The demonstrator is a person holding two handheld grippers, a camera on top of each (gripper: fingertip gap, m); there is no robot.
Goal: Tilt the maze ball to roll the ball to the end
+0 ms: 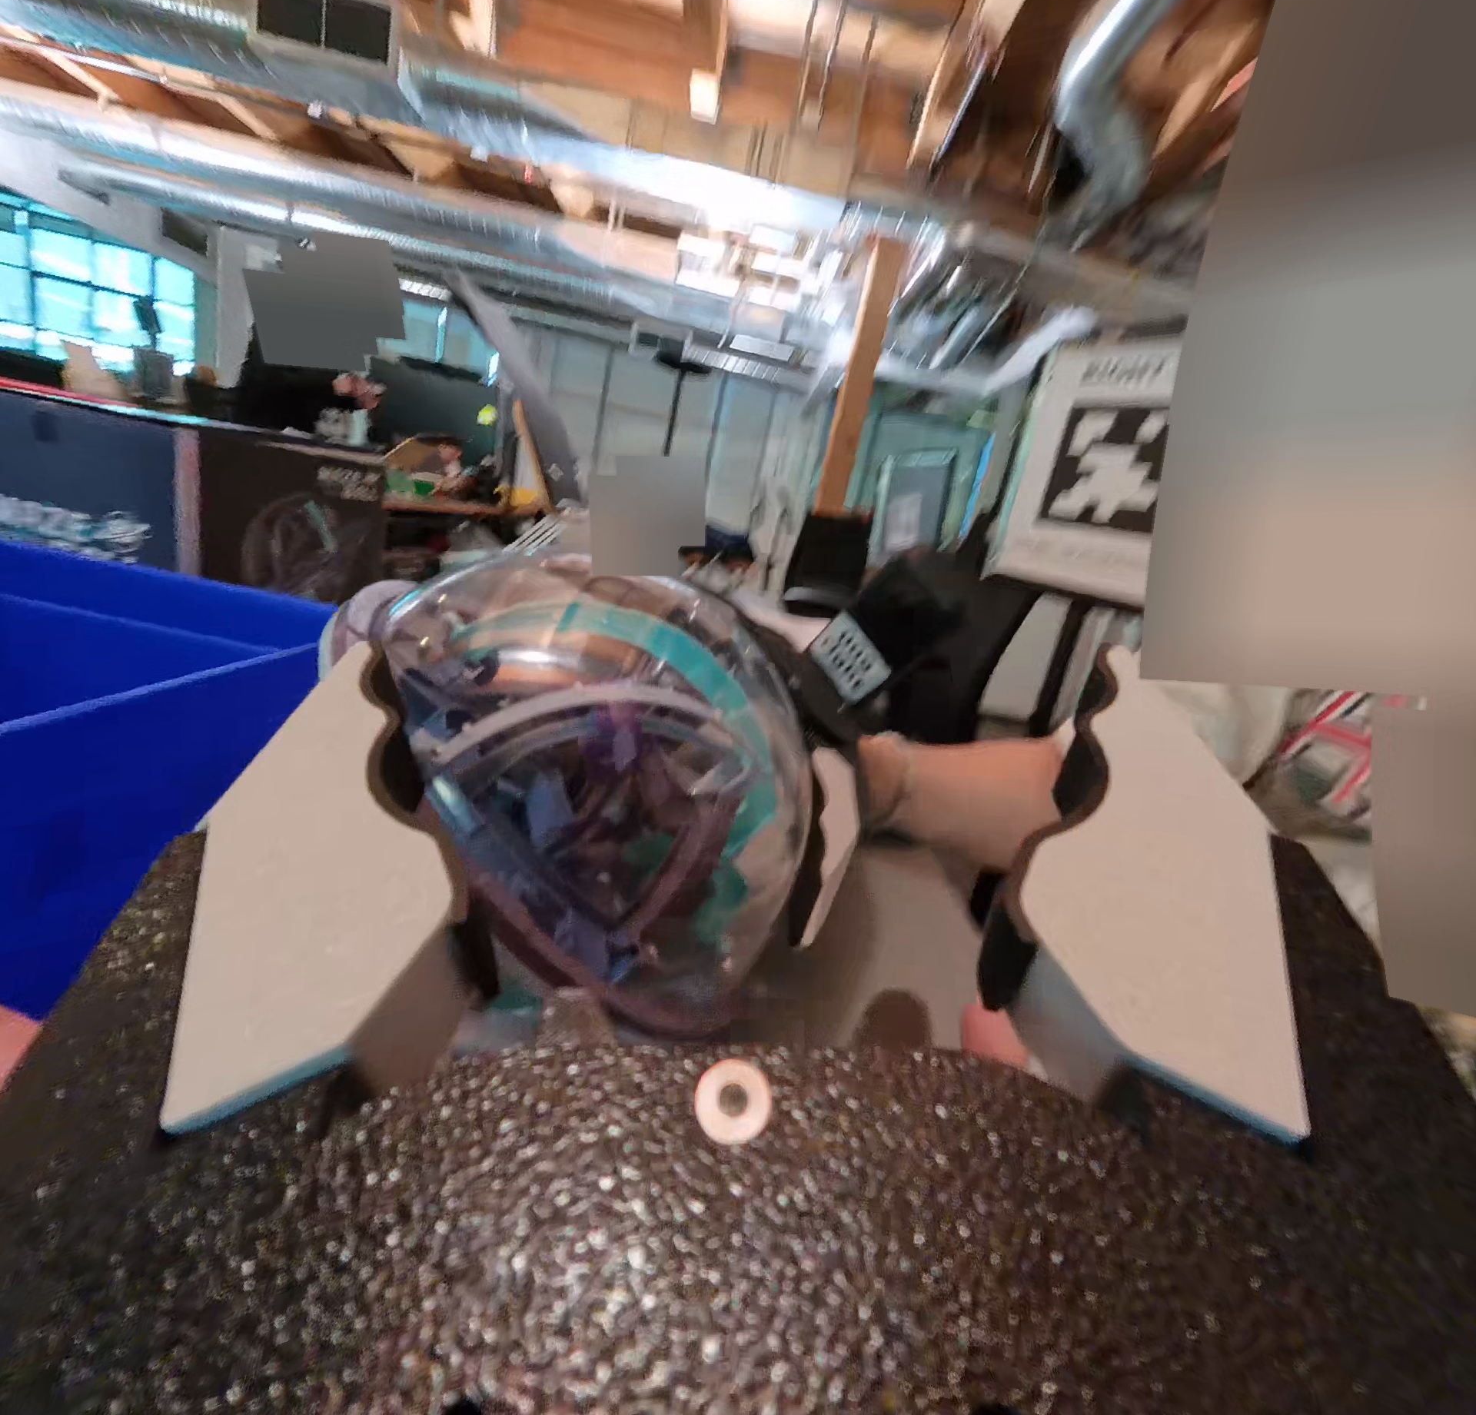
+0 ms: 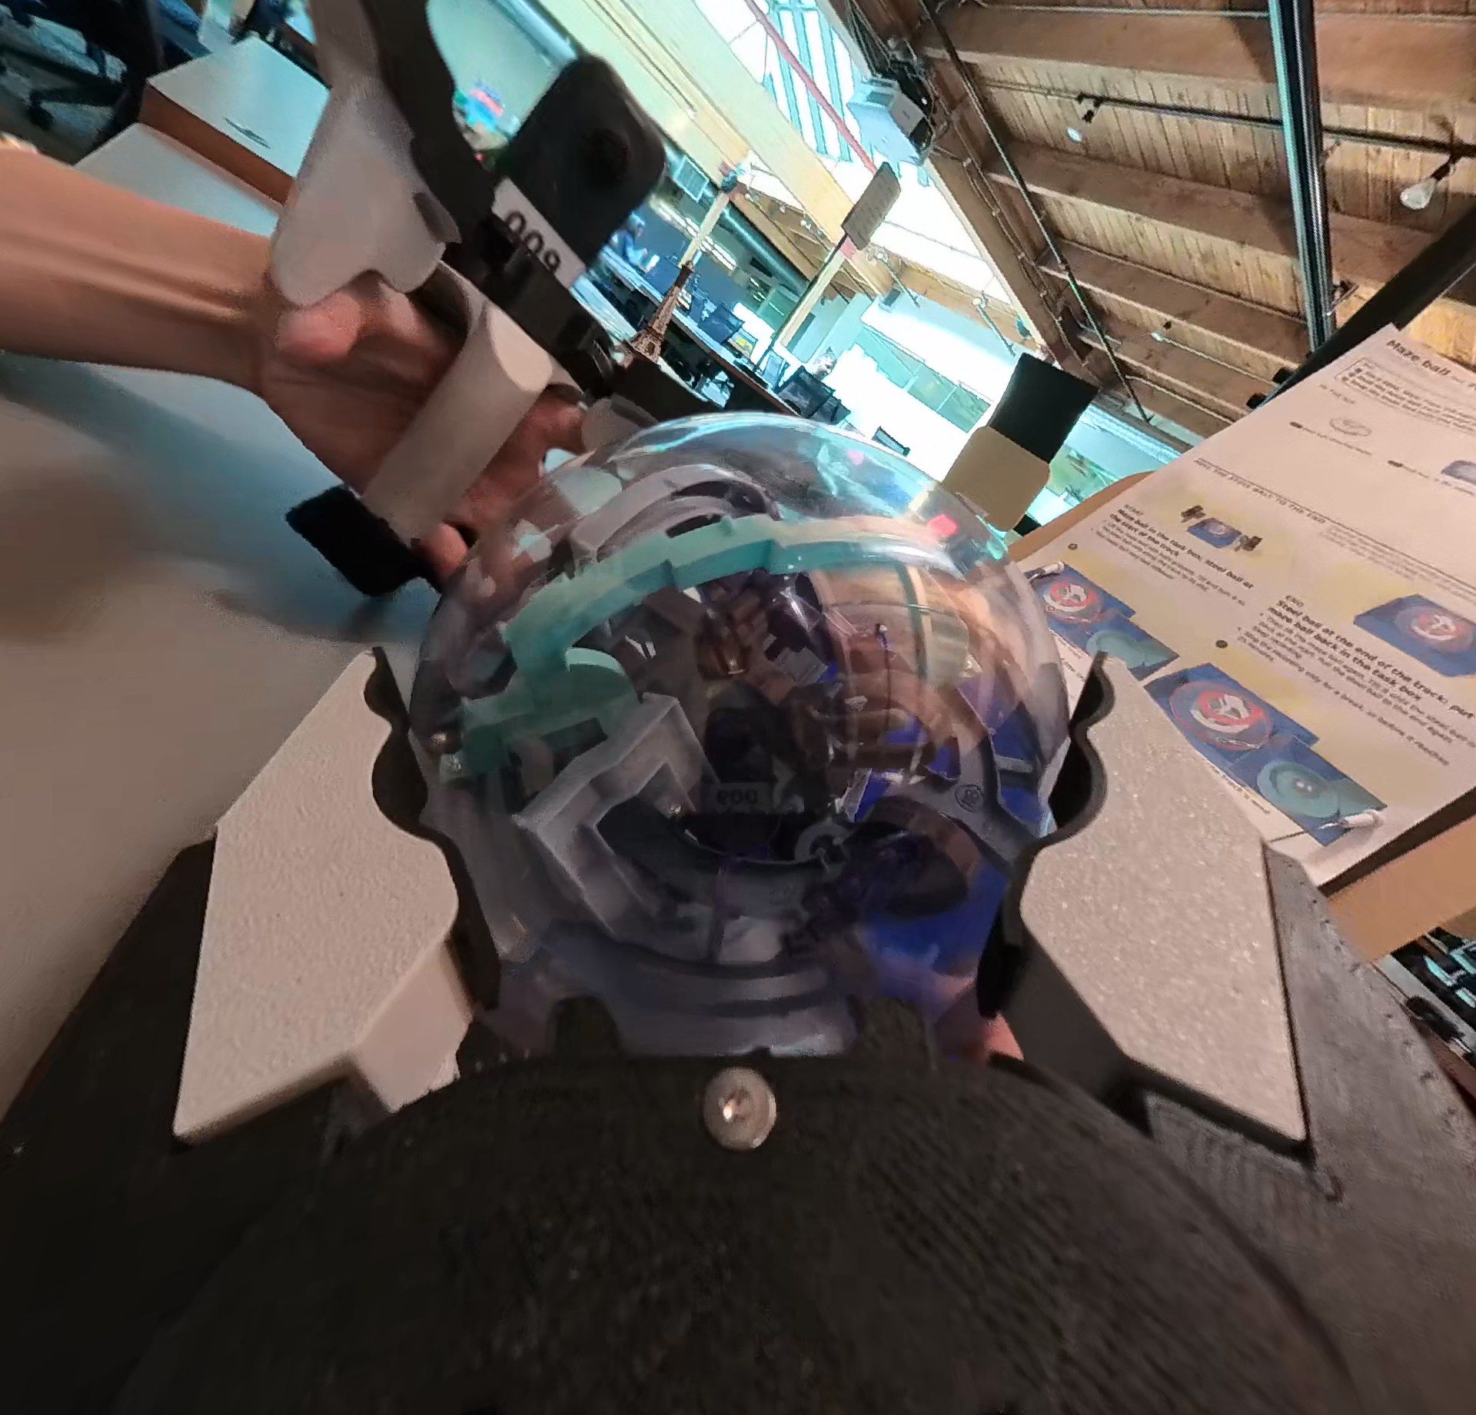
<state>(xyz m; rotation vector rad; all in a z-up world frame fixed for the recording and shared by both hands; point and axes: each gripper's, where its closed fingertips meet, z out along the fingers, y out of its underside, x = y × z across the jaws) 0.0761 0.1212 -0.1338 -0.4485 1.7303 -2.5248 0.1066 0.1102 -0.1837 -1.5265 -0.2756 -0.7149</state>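
The maze ball [image 2: 735, 738] is a clear sphere with teal, grey and purple tracks inside. My right gripper [image 2: 739, 670] is shut on it, with both grey fingers pressed on its sides, and holds it up off the table. In the left wrist view the ball [image 1: 607, 778] rests against the left finger of my left gripper [image 1: 739, 662]. That gripper is wide open, and its right finger [image 1: 1118, 858] is well clear of the ball. A left gripper finger [image 2: 463, 434] shows behind the ball in the right wrist view. I cannot pick out the small steel ball inside.
A blue bin [image 1: 120, 738] stands at the left. A printed instruction sheet on a wooden board [image 2: 1278, 618] leans at the right. The white table [image 2: 120, 698] lies below. A person's hand [image 1: 958, 794] and forearm [image 2: 120, 283] hold the grippers.
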